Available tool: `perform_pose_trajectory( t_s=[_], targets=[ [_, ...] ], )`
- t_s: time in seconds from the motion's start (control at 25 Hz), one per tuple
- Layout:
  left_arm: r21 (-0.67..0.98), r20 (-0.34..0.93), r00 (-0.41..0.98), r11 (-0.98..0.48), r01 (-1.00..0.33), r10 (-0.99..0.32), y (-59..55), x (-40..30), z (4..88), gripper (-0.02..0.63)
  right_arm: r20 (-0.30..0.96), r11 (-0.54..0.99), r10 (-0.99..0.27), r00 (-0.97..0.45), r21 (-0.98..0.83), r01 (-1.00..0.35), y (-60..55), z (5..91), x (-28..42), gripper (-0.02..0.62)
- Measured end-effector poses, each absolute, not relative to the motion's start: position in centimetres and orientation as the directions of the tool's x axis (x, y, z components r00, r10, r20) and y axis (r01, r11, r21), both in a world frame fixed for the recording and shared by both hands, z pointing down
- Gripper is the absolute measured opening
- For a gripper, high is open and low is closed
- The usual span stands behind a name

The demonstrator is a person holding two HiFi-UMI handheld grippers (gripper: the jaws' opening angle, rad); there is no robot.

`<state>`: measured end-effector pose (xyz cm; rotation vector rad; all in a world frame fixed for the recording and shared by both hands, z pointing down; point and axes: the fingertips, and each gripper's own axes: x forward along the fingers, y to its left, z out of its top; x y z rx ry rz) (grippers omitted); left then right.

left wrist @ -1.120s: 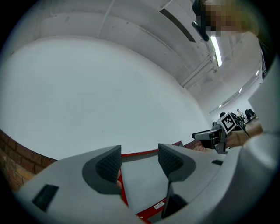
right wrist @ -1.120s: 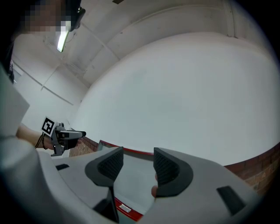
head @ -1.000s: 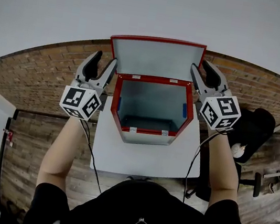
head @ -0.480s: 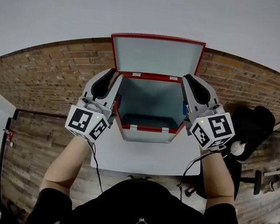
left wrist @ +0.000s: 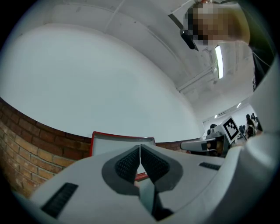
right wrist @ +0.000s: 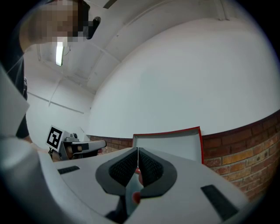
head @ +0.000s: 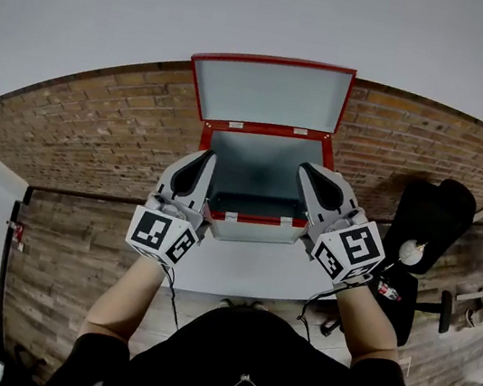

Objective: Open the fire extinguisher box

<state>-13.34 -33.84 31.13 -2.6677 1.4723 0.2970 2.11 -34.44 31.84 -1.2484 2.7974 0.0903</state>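
Standing open on the white table point(head: 246, 275), the fire extinguisher box point(head: 252, 219) has its red-edged lid point(head: 272, 92) tipped up and back toward the brick wall point(head: 97, 122). The grey interior is exposed; it looks bare, though the grippers cover its front corners.

Left gripper point(head: 202, 157): held over the box's front left corner, tips pointing toward the lid. Jaws together, the ribbed pads point(left wrist: 127, 162) meeting at their tips, with nothing seen pinched between them. Its marker cube point(head: 164, 235) is over the table's near edge.

Right gripper point(head: 311, 170): mirrored over the front right corner, jaws likewise closed tip to tip and holding nothing visible. Its own view looks past the closed tips to the raised lid.

Whether either gripper touches the box rim cannot be told from above. The person's bare forearms reach in from below, and both cables hang down past the table.
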Motion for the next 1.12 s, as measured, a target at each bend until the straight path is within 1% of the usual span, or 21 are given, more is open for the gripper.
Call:
perform_pose_trajectory(
  t_s=[0.28, 0.6, 0.96, 1.12],
  targets=[
    [0.047, -0.148, 0.542, -0.553, -0.832, -0.827, -32.4, -11.8, 35.2, 0.049, -0.070, 0.681, -0.732, -0.678, -0.062, -0.729, -32.7, 35.5, 1.3, 0.020],
    [0.095, -0.090, 0.592, -0.598, -0.796, -0.801, -29.6, -9.7, 40.0, 0.049, -0.016, 0.707, -0.707, -0.707, -0.048, -0.706, -30.1, 39.8, 0.1, 0.020],
    [0.113, -0.075, 0.633, -0.637, -0.763, -0.771, -27.4, -8.6, 41.9, 0.049, 0.044, 0.683, -0.723, -0.689, -0.102, -0.723, -28.7, 43.4, 0.8, 0.020],
    [0.119, -0.069, 0.652, -0.656, -0.746, -0.755, -26.7, -7.9, 42.7, 0.049, 0.043, 0.683, -0.723, -0.689, -0.108, -0.723, -28.2, 43.9, 0.8, 0.018]
  ],
)
